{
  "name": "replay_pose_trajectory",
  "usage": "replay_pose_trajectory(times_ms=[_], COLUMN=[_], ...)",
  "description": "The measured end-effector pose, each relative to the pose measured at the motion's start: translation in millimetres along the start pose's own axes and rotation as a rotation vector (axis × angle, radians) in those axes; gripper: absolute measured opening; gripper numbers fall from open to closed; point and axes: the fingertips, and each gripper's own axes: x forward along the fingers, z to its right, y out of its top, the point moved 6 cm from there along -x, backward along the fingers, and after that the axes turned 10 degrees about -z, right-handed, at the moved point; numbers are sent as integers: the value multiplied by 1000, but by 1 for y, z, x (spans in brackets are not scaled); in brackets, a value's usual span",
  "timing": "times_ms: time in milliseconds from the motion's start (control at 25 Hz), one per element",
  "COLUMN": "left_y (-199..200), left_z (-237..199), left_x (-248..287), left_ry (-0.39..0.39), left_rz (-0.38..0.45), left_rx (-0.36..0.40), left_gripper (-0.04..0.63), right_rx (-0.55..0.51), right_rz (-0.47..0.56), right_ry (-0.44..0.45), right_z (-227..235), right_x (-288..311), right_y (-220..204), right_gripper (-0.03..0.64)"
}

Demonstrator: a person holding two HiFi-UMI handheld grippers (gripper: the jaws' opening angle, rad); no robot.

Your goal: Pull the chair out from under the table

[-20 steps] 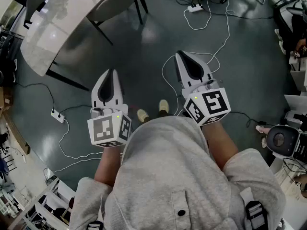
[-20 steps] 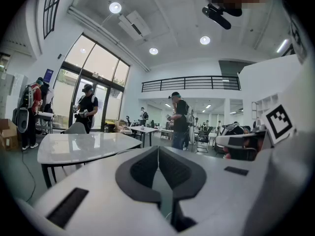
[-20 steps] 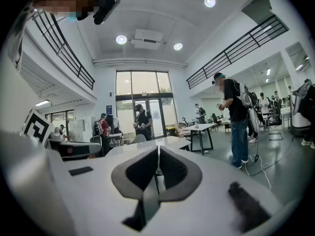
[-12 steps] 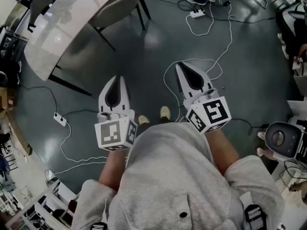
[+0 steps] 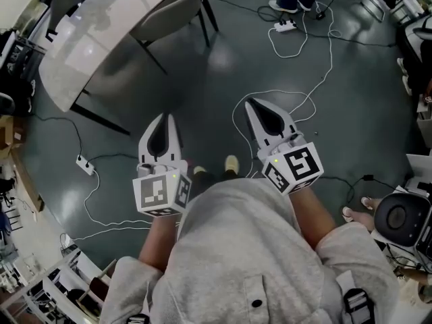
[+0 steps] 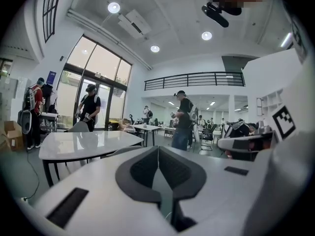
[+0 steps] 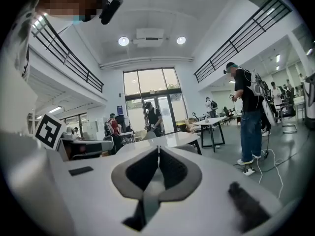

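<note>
A grey chair [image 5: 167, 15] stands tucked under the white table [image 5: 81, 46] at the upper left of the head view; its dark legs reach out onto the floor. Both grippers hang in the air well short of it, over the dark floor. My left gripper [image 5: 164, 119] is shut with nothing in it, pointing up the picture toward the table. My right gripper [image 5: 251, 104] is shut and empty too, a little farther right. In the left gripper view the table [image 6: 83, 142] and the chair's back [image 6: 123, 150] lie ahead, beyond the shut gripper [image 6: 158, 148]. The right gripper view looks over its shut gripper [image 7: 158, 148] at the table [image 7: 162, 140].
White cables [image 5: 297, 100] loop across the floor ahead of my right gripper, running to a power strip [image 5: 285, 25]. Another power strip [image 5: 84, 165] with its cable lies left of my left gripper. A person [image 7: 248, 117] stands at the right. A round device [image 5: 395, 214] sits low right.
The table and chair have slid a little lower in the head view, so I have come slightly closer. Both grippers stay shut and keep their pose.
</note>
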Motion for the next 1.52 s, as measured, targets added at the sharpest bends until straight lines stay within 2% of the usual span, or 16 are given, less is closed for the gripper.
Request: replay_pose_trajectory(times_ms=[480, 880, 1520], left_y=[10, 15, 20], left_z=[9, 25, 14], left_x=[13, 19, 37], left_ry=[77, 73, 47], left_rz=[-13, -16, 5], left_rx=[19, 41, 58], left_gripper=[17, 17, 17], right_rx=[-45, -42, -75], right_rz=[5, 7, 12], right_ry=[2, 15, 14], right_z=[23, 38, 38], right_x=[7, 5, 24], right_y=[15, 20, 23], right_gripper=[26, 26, 26])
